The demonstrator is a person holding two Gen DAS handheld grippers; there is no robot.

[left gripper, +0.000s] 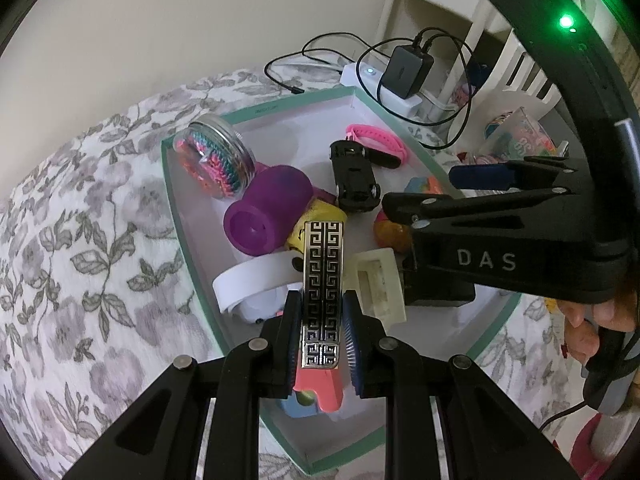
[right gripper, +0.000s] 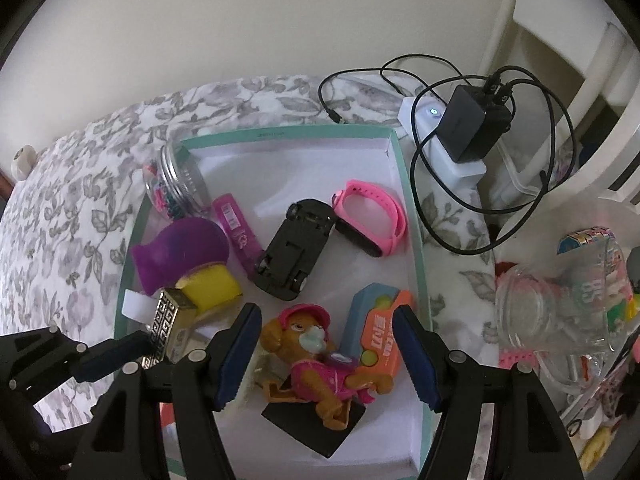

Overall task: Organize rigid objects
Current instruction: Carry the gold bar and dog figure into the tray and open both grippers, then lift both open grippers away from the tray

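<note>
Tongs first, from left to right: my left tongs (left gripper: 322,330) are closed on the patterned metal bar (left gripper: 323,280), pads pressing its long sides near the lower end, the bar raised above the near-left part of the teal-rimmed box (left gripper: 276,102) that sits on the floral bedspread (left gripper: 80,240). My right tongs (right gripper: 324,356) stand wide open and carry nothing, poised over the dog figure (right gripper: 320,364) and the orange toy gun (right gripper: 376,328) at the box's near-right side.

Further into the box lie the bead jar (left gripper: 216,160) at the far-left corner, the purple cup (left gripper: 266,210), the black toy car (right gripper: 296,244) and the pink wristband (right gripper: 372,216).

I judge the step in hand to be placing the bar. To do it well I should keep the squeeze firm, since smooth metal may slip or pivot, lower it onto bare box floor clear of the white strip (left gripper: 252,280) and yellow block (right gripper: 210,284), and open only once it rests.
</note>
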